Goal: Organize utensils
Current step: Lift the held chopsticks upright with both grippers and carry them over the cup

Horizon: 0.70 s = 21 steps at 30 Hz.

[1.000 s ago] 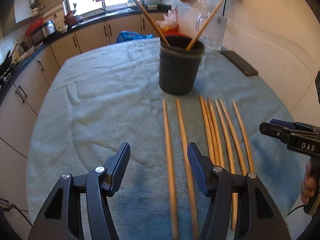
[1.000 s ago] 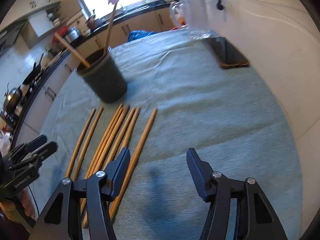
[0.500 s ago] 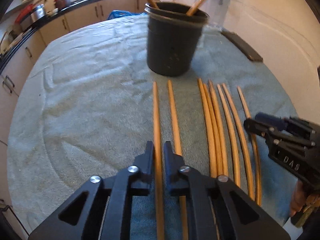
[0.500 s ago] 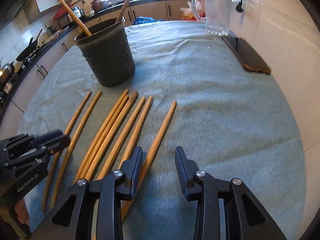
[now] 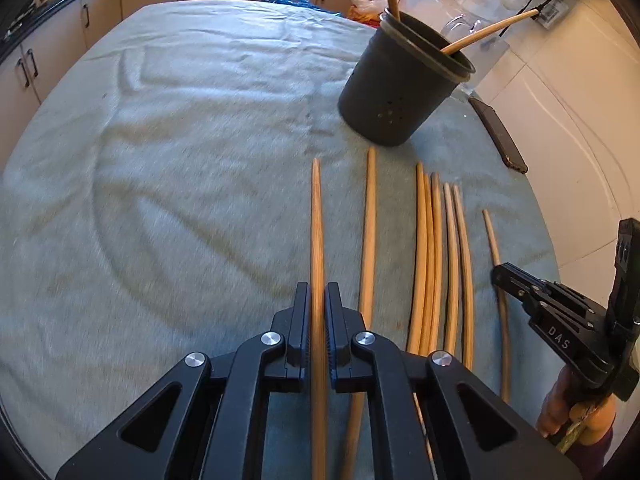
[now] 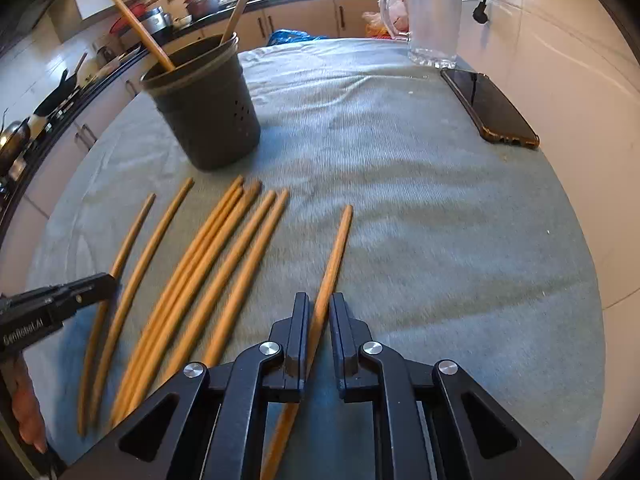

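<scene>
Several long wooden sticks lie side by side on a grey-green towel [image 5: 160,200]. My left gripper [image 5: 317,300] is shut on the leftmost stick [image 5: 317,220], which lies along the cloth. My right gripper [image 6: 319,312] is shut on the rightmost stick [image 6: 336,248], which also shows under it in the left wrist view [image 5: 496,248]. A dark perforated utensil holder [image 5: 396,92] stands beyond the sticks with two sticks leaning in it; it also shows in the right wrist view [image 6: 208,120].
A phone [image 6: 488,108] lies at the right near the wall. A glass jug [image 6: 432,20] stands at the back. Kitchen cabinets [image 5: 48,40] and a counter run behind and to the left of the table.
Both grippers moved down and forward to the sticks and closed. The left one closed on the leftmost stick, the right one on the rightmost stick.
</scene>
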Each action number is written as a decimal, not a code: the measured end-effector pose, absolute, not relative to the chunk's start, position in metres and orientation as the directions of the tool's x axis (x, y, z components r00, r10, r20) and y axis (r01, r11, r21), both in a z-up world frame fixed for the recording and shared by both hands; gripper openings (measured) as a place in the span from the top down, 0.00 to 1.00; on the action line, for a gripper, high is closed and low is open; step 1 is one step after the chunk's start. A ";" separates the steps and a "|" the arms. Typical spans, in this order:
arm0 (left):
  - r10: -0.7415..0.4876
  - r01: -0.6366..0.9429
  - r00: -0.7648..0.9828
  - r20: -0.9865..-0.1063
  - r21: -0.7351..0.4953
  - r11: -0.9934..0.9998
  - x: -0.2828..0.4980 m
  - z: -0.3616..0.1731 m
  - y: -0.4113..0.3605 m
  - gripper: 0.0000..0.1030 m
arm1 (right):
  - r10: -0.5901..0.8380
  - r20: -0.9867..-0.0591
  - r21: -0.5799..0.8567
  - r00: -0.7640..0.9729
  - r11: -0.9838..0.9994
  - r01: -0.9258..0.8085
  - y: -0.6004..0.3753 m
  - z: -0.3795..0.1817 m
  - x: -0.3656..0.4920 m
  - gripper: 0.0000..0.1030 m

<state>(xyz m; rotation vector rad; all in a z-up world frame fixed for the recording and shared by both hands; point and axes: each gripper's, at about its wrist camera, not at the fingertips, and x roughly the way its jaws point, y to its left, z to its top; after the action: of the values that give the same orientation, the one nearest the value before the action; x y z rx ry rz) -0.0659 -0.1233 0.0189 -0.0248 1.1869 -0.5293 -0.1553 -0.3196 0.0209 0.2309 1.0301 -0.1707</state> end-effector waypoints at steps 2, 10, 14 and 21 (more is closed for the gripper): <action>-0.392 0.375 0.263 -0.881 -0.281 0.883 -0.071 0.020 -0.117 0.93 | -0.031 -0.870 0.093 0.492 0.970 0.225 -0.321 0.021 -0.165 0.89; -0.355 0.375 0.212 -0.910 -0.260 0.890 -0.063 0.022 -0.124 0.93 | 0.003 -0.893 0.124 0.451 0.963 0.238 -0.337 0.022 -0.177 0.87; -0.336 0.369 0.199 -0.921 -0.248 0.896 -0.050 0.022 -0.131 0.93 | 0.008 -0.901 0.136 0.434 0.954 0.266 -0.344 0.022 -0.162 0.87; -0.319 0.378 0.210 -0.924 -0.224 0.898 -0.032 0.023 -0.143 0.93 | -0.031 -0.930 0.072 0.366 0.962 0.265 -0.343 0.024 -0.135 0.87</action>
<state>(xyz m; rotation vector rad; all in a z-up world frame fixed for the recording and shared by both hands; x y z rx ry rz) -0.0323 -0.1425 0.0227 0.0548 1.2696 -0.4847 -0.1346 -0.3434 0.0236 0.2239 1.1837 -0.1924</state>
